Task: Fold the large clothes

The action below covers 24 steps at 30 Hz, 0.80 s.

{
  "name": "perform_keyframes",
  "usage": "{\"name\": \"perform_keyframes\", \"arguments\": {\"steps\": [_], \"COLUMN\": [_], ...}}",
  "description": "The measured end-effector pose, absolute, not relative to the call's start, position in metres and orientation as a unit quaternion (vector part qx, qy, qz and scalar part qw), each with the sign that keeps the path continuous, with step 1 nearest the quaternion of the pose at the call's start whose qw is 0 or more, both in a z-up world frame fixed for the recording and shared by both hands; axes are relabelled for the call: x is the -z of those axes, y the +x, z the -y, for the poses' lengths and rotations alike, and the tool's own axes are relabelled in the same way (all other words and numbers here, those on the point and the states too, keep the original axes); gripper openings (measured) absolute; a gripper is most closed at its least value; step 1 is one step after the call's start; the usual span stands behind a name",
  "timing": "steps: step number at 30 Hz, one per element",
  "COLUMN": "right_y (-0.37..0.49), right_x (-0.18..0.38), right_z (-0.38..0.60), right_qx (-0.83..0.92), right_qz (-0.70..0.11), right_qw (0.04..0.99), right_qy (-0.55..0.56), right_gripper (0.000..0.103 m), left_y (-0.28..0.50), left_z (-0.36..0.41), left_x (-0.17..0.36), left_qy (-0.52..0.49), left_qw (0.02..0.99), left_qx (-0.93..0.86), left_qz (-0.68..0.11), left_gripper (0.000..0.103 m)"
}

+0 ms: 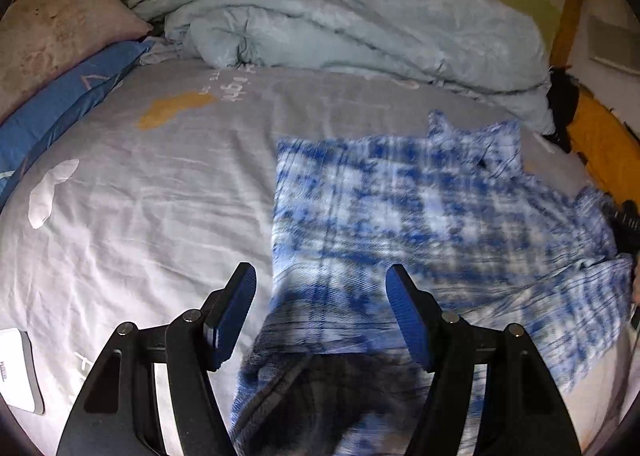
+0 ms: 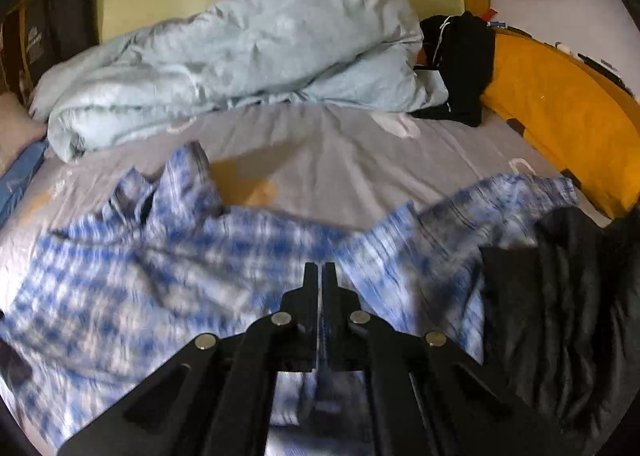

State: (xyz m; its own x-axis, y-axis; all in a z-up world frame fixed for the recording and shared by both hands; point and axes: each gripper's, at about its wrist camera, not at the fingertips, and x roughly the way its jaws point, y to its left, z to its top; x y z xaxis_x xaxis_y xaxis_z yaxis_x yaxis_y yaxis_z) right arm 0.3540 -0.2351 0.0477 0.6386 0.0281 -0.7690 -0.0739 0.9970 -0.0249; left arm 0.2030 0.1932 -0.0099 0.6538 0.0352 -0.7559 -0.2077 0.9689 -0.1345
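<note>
Both wrist views tilt down close over the grey-sheeted bed (image 1: 160,196); both share the blue-white checked shirt (image 1: 400,208) and pale blue rumpled duvet (image 2: 248,56).

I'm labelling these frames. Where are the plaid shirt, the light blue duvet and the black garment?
plaid shirt (image 1: 400,208): left wrist view, middle of its flat body.
light blue duvet (image 2: 256,52): right wrist view, top of the heap.
black garment (image 2: 560,296): right wrist view, its crumpled middle.
</note>
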Motion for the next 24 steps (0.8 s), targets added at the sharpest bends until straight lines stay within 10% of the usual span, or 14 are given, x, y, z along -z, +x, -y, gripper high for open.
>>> {"name": "perform_keyframes", "arguments": {"steps": [9, 13, 24], "right_y": [0.274, 0.247, 0.195], "right_x": [-0.074, -0.086, -0.066], "right_z": [0.242, 0.246, 0.269], "right_qx": [-0.079, -0.087, -0.067], "right_qz": [-0.395, -0.380, -0.426], "right_qw": [0.915, 0.921, 0.897], "right_qy": [-0.002, -0.002, 0.095], "right_gripper": [0.003, 0.029, 0.051], "left_y": [0.181, 0.164, 0.112], "left_z": [-0.190, -0.191, -0.185], "left_x": [-0.024, -0.037, -0.007], "left_qy": [-0.098, -0.108, -0.194], "left_qw": [0.924, 0.926, 0.893], "left_qx": [-0.065, -0.058, -0.041], "left_qz": [-0.364, -0.357, -0.405], "left_gripper": [0.066, 0.074, 0.095]}}
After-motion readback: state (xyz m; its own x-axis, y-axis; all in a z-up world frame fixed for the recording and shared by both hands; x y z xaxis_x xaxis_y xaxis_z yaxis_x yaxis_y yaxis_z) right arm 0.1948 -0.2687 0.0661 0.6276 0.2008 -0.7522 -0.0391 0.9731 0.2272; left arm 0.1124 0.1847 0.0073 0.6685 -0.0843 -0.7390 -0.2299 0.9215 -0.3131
